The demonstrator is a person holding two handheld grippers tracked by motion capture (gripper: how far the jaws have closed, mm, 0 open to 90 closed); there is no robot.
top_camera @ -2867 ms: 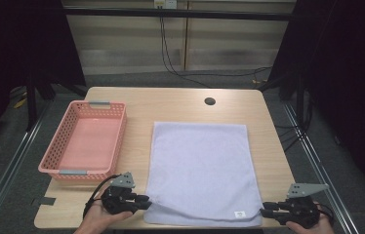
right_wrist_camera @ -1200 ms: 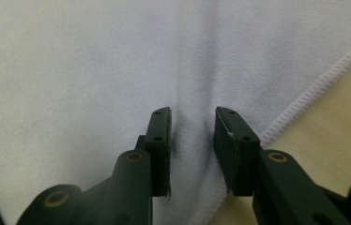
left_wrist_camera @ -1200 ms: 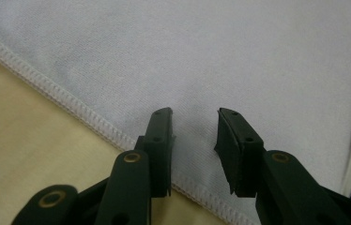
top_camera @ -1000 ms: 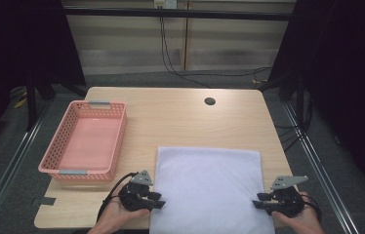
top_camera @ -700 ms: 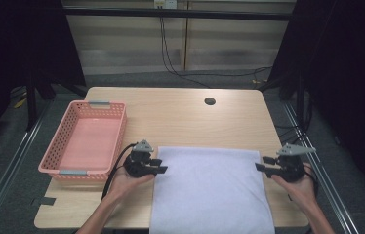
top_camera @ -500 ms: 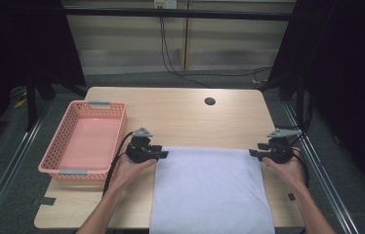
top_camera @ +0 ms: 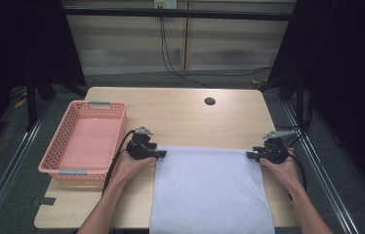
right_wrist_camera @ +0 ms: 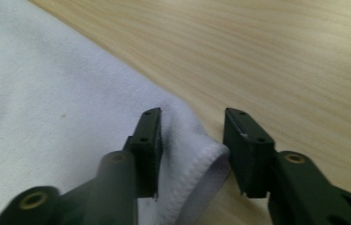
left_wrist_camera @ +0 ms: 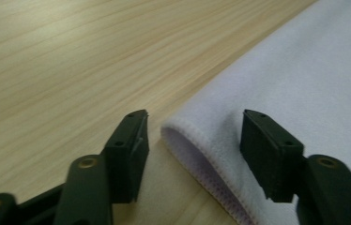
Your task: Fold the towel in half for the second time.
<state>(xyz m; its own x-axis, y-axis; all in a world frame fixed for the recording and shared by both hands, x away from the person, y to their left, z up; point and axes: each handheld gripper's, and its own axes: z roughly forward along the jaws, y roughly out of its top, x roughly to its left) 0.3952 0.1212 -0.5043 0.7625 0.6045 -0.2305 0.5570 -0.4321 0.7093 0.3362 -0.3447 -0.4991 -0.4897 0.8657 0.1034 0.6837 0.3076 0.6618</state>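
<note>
My left tool (left_wrist_camera: pixel 192 140) and right tool (right_wrist_camera: pixel 192 136) both sit apart, each straddling a folded corner of the cloth (top_camera: pixel 210 190) on the surface (top_camera: pixel 180 117).

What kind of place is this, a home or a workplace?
Most likely a lab or test workspace, not a home. A bare wooden table with a cable hole stands on grey carpet between black metal frames; cables hang down the back wall, and only a pink basket and a white cloth lie on it.
</note>
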